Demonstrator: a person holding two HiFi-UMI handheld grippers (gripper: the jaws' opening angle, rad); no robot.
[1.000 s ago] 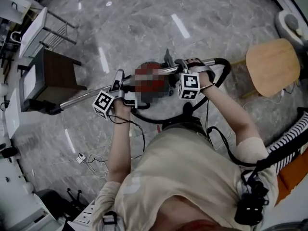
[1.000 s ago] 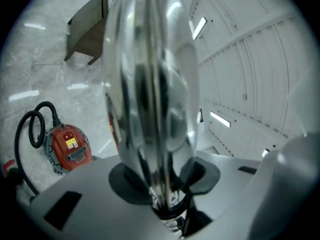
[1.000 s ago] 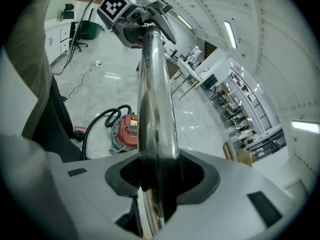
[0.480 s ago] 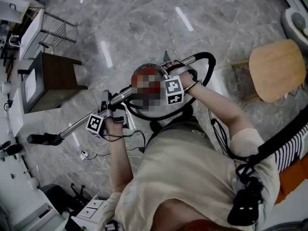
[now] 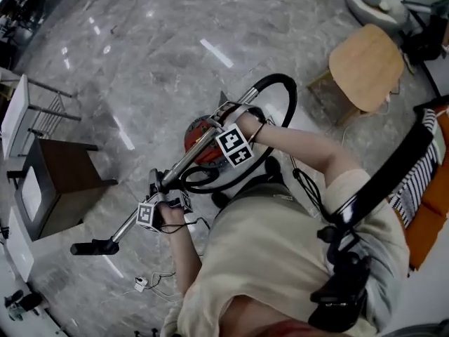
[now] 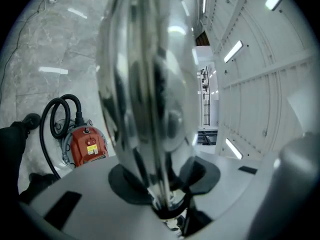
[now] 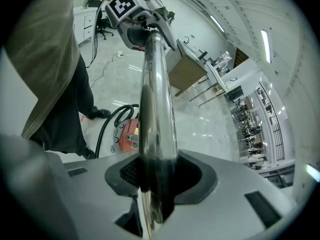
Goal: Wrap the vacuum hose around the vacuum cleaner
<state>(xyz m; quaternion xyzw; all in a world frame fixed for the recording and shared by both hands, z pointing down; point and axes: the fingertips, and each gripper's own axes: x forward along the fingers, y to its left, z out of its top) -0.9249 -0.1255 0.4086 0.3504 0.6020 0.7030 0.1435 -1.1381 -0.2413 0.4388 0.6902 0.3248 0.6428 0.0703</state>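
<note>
A red vacuum cleaner [image 5: 197, 133] stands on the marble floor in front of me. Its chrome wand [image 5: 184, 163] slants from the black floor nozzle [image 5: 91, 247] at lower left up to the handle at upper right. The black hose [image 5: 287, 111] loops from the handle round the right side and back to the cleaner. My left gripper [image 5: 158, 196] is shut on the lower wand [image 6: 150, 99]. My right gripper [image 5: 226, 116] is shut on the upper wand [image 7: 157, 109], near the handle. Past each gripper's jaws I see the cleaner [image 6: 88, 145] [image 7: 128, 135] on the floor below.
A round wooden stool [image 5: 366, 66] stands at the upper right, with a white appliance [image 5: 374, 0] behind it. A dark cabinet [image 5: 62, 181] and a white rack [image 5: 19, 112] are at the left. A cable with a plug [image 5: 142, 283] lies by my feet.
The wand has swung: its nozzle end and my left gripper have moved down and toward me, and the hose loop has shifted up. Both grippers keep their hold.
</note>
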